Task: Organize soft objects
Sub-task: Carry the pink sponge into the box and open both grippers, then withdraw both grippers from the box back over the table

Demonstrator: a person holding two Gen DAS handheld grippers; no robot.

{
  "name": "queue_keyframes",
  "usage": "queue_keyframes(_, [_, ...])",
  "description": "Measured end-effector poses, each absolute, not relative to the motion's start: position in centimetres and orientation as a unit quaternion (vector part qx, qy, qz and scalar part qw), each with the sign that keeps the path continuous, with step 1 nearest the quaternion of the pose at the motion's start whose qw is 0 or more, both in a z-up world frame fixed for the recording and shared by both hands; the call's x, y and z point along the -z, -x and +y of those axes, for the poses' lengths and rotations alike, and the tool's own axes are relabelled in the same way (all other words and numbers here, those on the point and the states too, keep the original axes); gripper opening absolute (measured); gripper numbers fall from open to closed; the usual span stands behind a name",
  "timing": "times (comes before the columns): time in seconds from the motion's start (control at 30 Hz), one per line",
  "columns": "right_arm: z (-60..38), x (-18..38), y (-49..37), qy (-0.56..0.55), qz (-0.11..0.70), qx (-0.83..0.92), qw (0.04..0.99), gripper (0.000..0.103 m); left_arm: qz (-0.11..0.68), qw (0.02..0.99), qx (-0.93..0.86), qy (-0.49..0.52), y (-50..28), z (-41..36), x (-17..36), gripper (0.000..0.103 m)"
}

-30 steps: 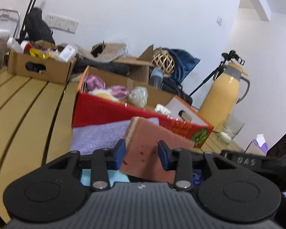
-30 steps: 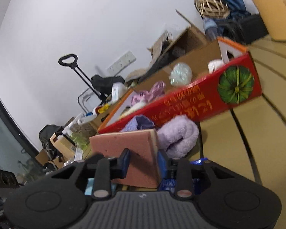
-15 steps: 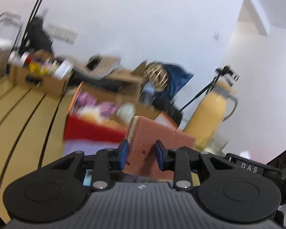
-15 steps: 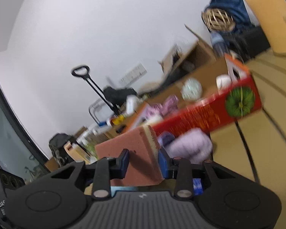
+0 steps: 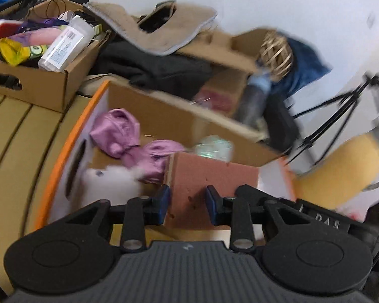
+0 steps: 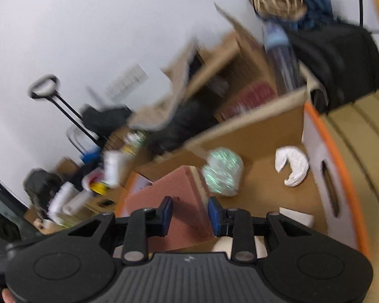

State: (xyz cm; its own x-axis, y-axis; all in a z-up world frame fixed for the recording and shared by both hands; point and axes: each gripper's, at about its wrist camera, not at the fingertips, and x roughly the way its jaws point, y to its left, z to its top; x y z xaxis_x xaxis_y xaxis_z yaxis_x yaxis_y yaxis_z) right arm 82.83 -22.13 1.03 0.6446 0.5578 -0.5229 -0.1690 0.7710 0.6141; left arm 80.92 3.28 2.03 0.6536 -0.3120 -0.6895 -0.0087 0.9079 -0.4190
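Left wrist: both tools point(image 5: 185, 204) point(image 6: 190, 214) clamp one pink sponge point(image 5: 212, 176)

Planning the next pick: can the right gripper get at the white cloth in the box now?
Probably not yet: the right gripper is shut on the sponge; otherwise the white cloth lies uncovered.

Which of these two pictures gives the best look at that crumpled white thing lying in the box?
The right wrist view: the crumpled white cloth lies in plain sight on the floor of the cardboard box, fairly sharp. In the left wrist view I cannot pick it out for sure.
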Motion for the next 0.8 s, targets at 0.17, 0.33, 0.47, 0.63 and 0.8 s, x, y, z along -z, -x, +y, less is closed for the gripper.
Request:
queue_keyframes(0.17, [-19.7,2.7,-86.4,-0.231,0.427,-0.203,0.85,0.027,0.419,0.895,0.084,0.13,-81.2,3.0,-0.8,0.036])
queue_keyframes(0.33, [-19.5,2.6,-86.4,-0.243,0.46,-0.21,0.828,0.027,0.425,0.893,0.089,0.12,-81.3,2.7,-0.6,0.04])
queue_keyframes(0.47, [-18.4,2.8,-85.6,-0.211,0.467,-0.214,0.832,0.031,0.422,0.893,0.087,0.13,-82.1,3.0,-0.3,0.045])
queue_keyframes(0.63, [-19.4,0.9,-84.2,-0.213,0.424,-0.199,0.858,0.043,0.386,0.911,0.092,0.115,-78.0,3.9,-4.8,0.052])
queue_keyframes(0.8, [-21.6,-4.4,-79.8,-0.19,0.384,-0.198,0.882,0.048,0.343,0.93,0.09,0.1,-72.1,5.6,-10.8,0.052])
